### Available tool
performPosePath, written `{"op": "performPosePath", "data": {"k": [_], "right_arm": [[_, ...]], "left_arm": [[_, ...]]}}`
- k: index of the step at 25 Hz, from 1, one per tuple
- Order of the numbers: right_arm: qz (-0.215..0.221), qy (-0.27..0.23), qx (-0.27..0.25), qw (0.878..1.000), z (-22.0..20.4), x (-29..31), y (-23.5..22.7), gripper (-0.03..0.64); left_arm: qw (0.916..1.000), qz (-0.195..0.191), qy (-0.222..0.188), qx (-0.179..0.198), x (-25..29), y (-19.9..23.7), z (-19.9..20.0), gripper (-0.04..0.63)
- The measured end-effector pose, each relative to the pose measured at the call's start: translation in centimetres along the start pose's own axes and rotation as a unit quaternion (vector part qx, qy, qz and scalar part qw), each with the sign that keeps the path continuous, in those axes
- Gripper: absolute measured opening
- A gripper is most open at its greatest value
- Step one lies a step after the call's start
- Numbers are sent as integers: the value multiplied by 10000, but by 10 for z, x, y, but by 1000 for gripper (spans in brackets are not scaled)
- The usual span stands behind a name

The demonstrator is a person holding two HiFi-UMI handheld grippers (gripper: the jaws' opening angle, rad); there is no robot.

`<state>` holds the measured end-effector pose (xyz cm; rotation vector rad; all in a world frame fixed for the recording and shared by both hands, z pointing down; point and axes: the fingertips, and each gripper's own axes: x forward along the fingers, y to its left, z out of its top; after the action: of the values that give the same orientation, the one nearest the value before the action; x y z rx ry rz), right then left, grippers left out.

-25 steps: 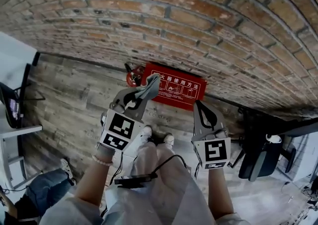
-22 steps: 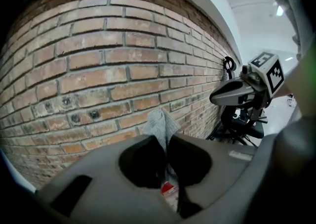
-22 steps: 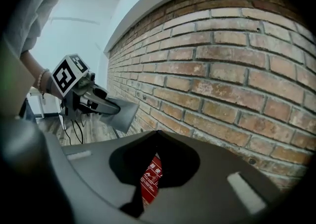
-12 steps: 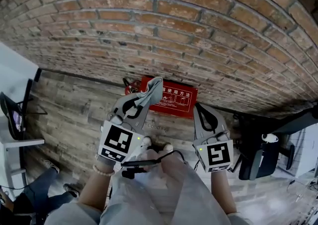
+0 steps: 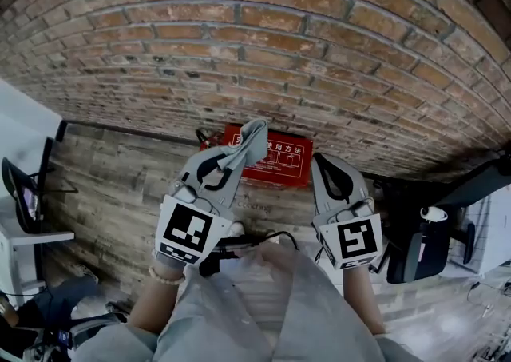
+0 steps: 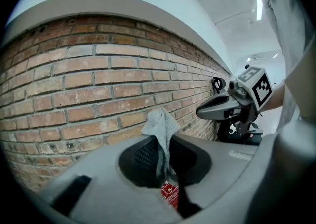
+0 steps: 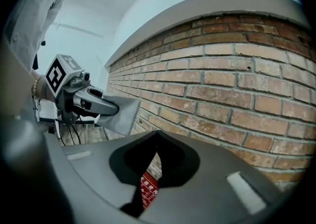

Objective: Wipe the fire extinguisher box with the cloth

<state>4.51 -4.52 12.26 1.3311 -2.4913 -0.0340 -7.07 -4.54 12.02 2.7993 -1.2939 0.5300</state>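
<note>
Brick wall [image 5: 319, 57]: fills the upper view.
Plank floor [image 5: 120, 169]: below it.
Fire extinguisher box [image 5: 283, 162]: red, at the wall's foot, 12 o'clock of both grippers.
Left gripper [image 5: 237, 150]: jaws clamped on the cloth.
Right gripper [image 5: 321, 165]: 3 o'clock of the left, jaws together, nothing between.
Cloth [image 5: 254, 133]: grey, projecting toward 1 o'clock.

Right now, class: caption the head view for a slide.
Left tongs hold a grey cloth above the red fire extinguisher box by the brick wall; right tongs shut, empty.
</note>
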Motion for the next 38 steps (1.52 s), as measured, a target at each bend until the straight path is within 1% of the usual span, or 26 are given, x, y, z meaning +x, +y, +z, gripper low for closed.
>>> {"op": "performPosePath", "data": {"k": [3, 10, 17, 32, 36, 38], "right_arm": [[25, -73, -69, 9999, 5, -1, -1, 9], [113, -64, -115, 9998, 6, -4, 3, 9], [175, -121, -143, 9997, 8, -3, 8, 9], [156, -60, -141, 9998, 4, -3, 12, 9], [166, -2, -159, 9997, 2, -5, 12, 9], [185, 210, -184, 9994, -3, -6, 12, 9]], "left_arm": [[10000, 16, -66, 15, 1, -1, 6, 14], [9999, -58, -85, 80, 0, -8, 10, 14], [9999, -24, -113, 99, 1, -5, 11, 14], [9999, -20, -116, 62, 0, -5, 8, 14], [9999, -20, -115, 42, -1, -6, 8, 14], [9999, -19, -108, 31, -1, -7, 7, 14]]}}
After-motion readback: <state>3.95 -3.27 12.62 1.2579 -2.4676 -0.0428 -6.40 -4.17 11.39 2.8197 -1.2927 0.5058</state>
